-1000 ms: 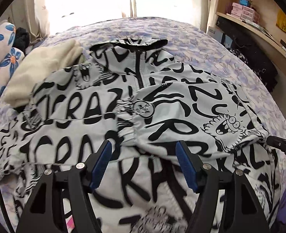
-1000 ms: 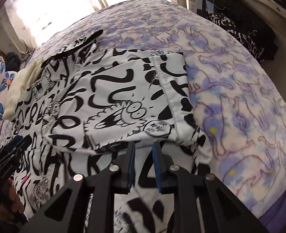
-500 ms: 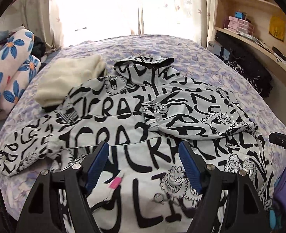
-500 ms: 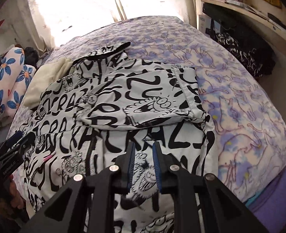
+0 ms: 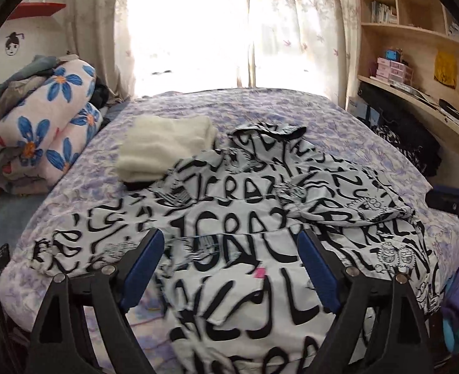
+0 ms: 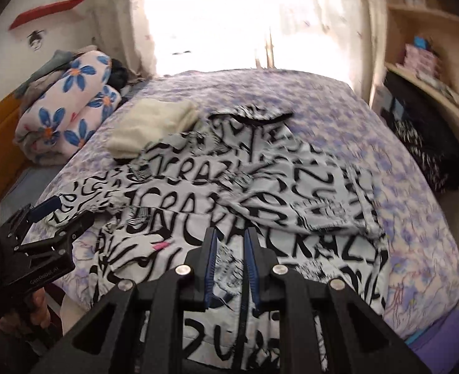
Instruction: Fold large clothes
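Observation:
A large white jacket (image 5: 229, 218) with black lettering lies spread on the bed, collar toward the window. Its right sleeve (image 5: 347, 199) is folded across the chest; the left sleeve (image 5: 83, 246) stretches out to the left. My left gripper (image 5: 229, 246) is open and empty, raised above the jacket's lower half. My right gripper (image 6: 231, 246) is nearly closed with a narrow gap, holding nothing, above the jacket (image 6: 245, 205) hem area. The left gripper also shows at the left edge of the right wrist view (image 6: 58, 215).
A folded cream garment (image 5: 164, 146) lies beside the jacket's left shoulder. A rolled flowered quilt (image 5: 42, 124) sits at the bed's left. Wooden shelves (image 5: 416, 62) and dark clothing (image 5: 407, 143) stand on the right. The bed (image 5: 291, 109) has a purple patterned sheet.
Both grippers have pulled back and up from the jacket, so more of the bed and room shows. The right sleeve stays folded across the chest.

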`<control>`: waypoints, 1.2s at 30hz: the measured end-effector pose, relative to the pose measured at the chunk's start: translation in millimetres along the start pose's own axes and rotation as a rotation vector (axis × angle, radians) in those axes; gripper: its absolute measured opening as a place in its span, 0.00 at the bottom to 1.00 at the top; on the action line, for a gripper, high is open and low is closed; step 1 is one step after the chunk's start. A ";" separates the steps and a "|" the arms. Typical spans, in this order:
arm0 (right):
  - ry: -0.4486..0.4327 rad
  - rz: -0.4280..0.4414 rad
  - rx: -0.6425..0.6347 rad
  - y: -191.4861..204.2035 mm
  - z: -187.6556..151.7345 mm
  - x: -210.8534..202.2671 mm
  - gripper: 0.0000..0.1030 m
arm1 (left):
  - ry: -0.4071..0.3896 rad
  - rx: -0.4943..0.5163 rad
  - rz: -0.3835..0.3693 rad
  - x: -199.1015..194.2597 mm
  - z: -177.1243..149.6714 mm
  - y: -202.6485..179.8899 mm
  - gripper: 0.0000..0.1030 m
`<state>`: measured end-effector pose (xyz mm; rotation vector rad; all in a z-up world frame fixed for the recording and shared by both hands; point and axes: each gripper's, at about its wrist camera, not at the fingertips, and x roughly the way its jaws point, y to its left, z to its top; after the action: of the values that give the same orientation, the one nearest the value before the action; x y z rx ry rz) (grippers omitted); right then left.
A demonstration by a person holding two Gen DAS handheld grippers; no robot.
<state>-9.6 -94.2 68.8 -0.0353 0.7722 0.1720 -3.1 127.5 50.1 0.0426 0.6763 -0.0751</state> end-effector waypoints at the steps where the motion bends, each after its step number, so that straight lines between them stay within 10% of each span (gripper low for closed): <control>1: -0.021 0.006 -0.025 11.4 4.4 -1.6 0.18 | -0.006 -0.005 0.011 -3.9 -0.6 7.9 0.85; 12: -0.088 0.070 -0.151 100.1 26.6 35.9 0.18 | 0.067 -0.162 0.128 16.9 -24.7 133.9 0.88; 22: 0.006 0.104 -0.143 142.3 24.7 116.4 0.18 | 0.212 -0.452 0.141 93.6 -93.2 275.5 0.88; 36: 0.132 0.108 -0.176 168.3 12.5 189.4 0.18 | 0.201 -0.863 0.193 162.4 -154.7 398.2 0.87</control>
<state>104.1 99.7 -48.9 -0.1731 0.8896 0.3425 59.8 525.1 -166.2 -0.7214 0.8561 0.4148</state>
